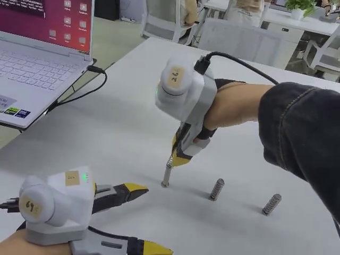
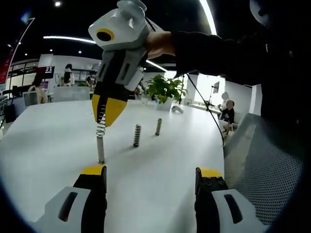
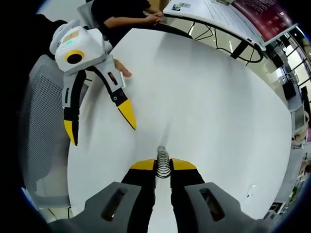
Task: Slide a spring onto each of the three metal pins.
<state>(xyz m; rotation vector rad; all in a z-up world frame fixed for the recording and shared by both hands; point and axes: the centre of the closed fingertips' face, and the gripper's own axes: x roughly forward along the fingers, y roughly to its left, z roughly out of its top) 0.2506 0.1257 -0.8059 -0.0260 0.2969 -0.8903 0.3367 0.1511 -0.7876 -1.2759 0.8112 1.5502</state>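
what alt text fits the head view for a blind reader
The right tool, pointing down, holds a spring over the top of an upright metal pin on a white table. A second pin and a third pin nearby already carry springs; the open left tool is at lower left, a laptop at upper left.

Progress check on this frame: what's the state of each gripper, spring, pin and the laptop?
right gripper: shut on held spring.
left gripper: open, holding nothing.
held spring: upright, lower end at the bare pin's top.
bare pin: standing, shaft uncovered.
middle spring: seated on its pin.
end spring: seated on its pin.
laptop: open, screen lit.
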